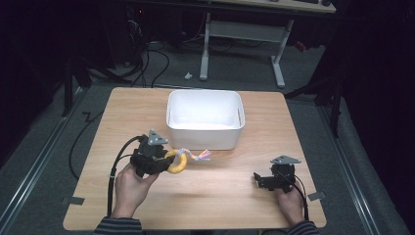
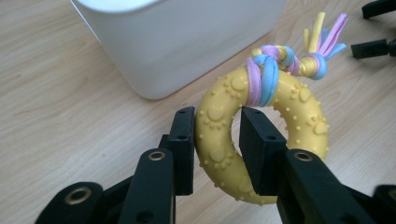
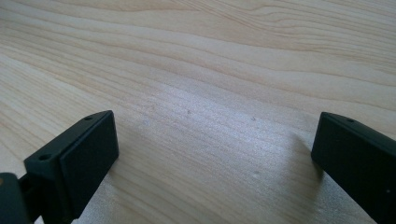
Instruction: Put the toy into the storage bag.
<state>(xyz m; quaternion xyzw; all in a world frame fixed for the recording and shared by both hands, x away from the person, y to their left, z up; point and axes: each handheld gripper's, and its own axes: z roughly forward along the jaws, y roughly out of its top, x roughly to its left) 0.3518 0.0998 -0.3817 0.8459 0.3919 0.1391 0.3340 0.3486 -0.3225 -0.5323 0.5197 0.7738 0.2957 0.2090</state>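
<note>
Ring toy [image 2: 261, 135] sits between the jaws of your left gripper [image 1: 164, 161] — one jaw goes through the hole, the other presses from outside, so they are clamped on the yellow rubber body. From the jaws the ring stands up and away, and its long line runs from the gripped part toward the knotted rope tail [image 2: 299, 56], which points further forward and to the right. White bin [image 1: 205, 119] lies just beyond the jaws and a little to the left in the left gripper view; it looks empty, and your left hand [image 1: 131, 188] is much nearer to it than the right one. I judge the coming move is a short carry forward over the near wall of the bin. Your right gripper [image 1: 262, 178] rests low over the bare table [image 3: 210, 60] — its jaws are wide apart and hold nothing.
</note>
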